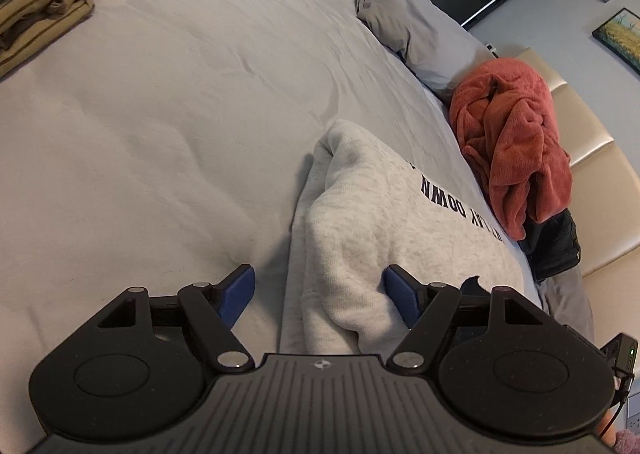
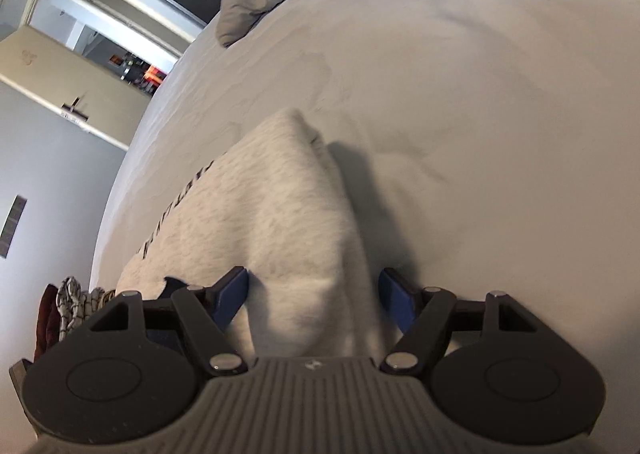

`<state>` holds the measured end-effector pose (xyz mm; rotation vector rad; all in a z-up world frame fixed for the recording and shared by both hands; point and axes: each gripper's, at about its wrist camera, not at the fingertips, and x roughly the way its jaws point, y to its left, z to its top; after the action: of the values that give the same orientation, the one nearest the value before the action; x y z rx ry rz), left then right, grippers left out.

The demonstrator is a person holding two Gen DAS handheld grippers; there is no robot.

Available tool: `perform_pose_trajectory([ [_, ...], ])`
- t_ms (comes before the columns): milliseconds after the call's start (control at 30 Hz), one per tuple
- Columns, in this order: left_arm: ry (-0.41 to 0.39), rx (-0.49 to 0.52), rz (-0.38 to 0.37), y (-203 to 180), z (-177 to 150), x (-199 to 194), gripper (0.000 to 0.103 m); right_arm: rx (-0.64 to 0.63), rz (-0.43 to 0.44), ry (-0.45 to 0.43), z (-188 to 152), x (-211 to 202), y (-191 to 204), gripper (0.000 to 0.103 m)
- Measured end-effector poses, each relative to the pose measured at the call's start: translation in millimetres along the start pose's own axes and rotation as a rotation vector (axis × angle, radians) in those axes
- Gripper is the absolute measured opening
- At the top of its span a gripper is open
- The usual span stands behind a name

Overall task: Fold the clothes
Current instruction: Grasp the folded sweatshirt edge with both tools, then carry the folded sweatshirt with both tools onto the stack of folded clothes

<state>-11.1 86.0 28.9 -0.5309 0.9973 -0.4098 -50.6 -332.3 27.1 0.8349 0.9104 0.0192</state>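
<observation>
Between each of the two wide-spread grippers, left gripper [image 1: 319,296] and right gripper [image 2: 314,296], one grey sweatshirt [image 1: 376,222] lies on the bed [image 1: 160,114], unpinched; one red robe [image 1: 516,134] lies beyond.

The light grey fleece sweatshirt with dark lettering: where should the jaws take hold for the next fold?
Grip the light grey fleece sweatshirt at its thick folded near corners, one per side, coming low from the near edge: both rolled edges already sit between open jaws.
</observation>
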Motion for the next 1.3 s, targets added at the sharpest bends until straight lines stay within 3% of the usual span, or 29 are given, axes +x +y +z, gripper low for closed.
perform_pose_trajectory([
  [100, 0.008, 0.016, -0.016, -4.6, 1.0, 4.1, 0.063, -0.014, -0.006, 0.010, 1.3, 6.5, 7.5, 0.063],
  [133, 0.012, 0.010, -0.037, -4.8, 1.3, 5.6, 0.053, -0.012, -0.008, 0.011, 1.7, 7.3, 8.8, 0.062],
  [367, -0.015, 0.038, -0.075, -13.2, 1.4, -1.2, 0.036, -0.063, 0.025, -0.025, 0.3, -2.5, 15.9, 0.044],
  [500, -0.044, 0.069, -0.080, -22.3, 0.5, -11.3, 0.033, -0.074, 0.076, -0.054, -0.3, -15.3, 20.6, 0.038],
  [667, -0.099, 0.116, -0.076, -37.5, -0.3, -32.6, 0.032, -0.097, 0.105, -0.072, -3.7, -27.1, 34.6, 0.037],
  [867, -0.197, 0.105, -0.083, -41.3, 3.1, -71.7, 0.032, -0.127, 0.164, -0.108, -9.1, -42.2, 63.9, 0.037],
  [1100, -0.307, 0.061, -0.065, -28.0, 19.0, -140.9, 0.031, -0.168, 0.254, -0.117, -19.7, -50.0, 123.4, 0.037],
  [1300, -0.411, 0.035, -0.033, -4.4, 54.8, -223.5, 0.031, -0.193, 0.366, -0.093, -30.2, -38.5, 204.1, 0.037],
])
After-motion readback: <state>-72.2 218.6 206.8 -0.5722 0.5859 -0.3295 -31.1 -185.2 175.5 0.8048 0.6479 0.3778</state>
